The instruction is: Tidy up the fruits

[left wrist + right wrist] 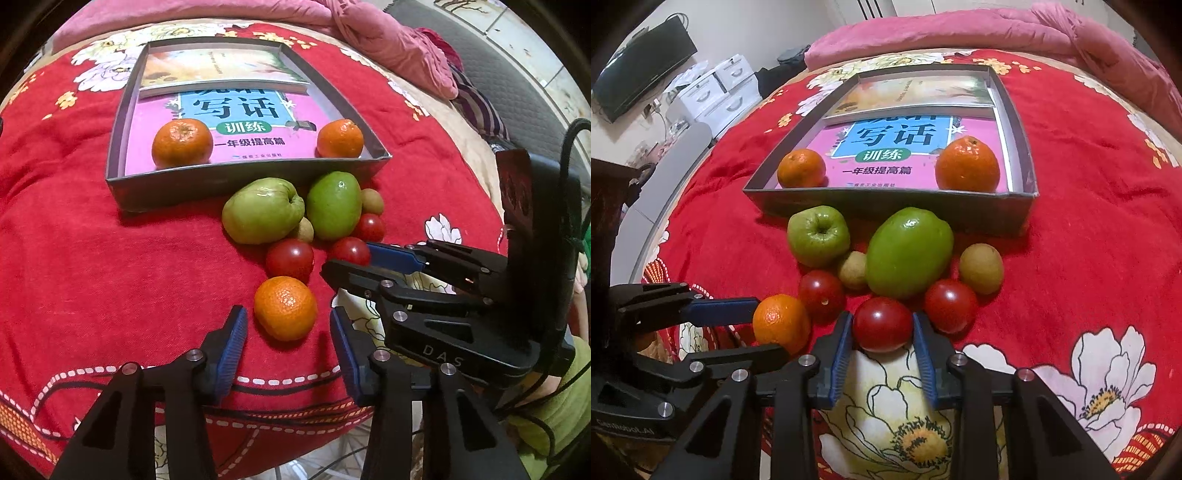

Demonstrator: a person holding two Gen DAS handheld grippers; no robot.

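Fruits lie clustered on a red floral bedspread (92, 258), just ahead of both hand-held grippers and in front of a shallow grey box (236, 184) beyond them. Two mandarins already sit inside the box on a pink book (147, 122), one in each near corner (183, 142) (340, 138), which suggests the box is the collecting place.

The left gripper (288, 325) is spread wide, its blue pads to either side of a loose mandarin (285, 308) without touching it. It looks lined up to close on that fruit next.

The right gripper (882, 332) has its pads drawn in against a red tomato (882, 328), though whether it grips firmly or only brushes the skin cannot be told. The tomato seems to rest on the cloth.

Beyond the right gripper's tips lie two more tomatoes (822, 295) (950, 304), a green apple (818, 236), a larger green fruit (909, 253) and two small brownish fruits (981, 268) (852, 269), packed closely. Taking the nearest pieces first probably keeps the pile from rolling.
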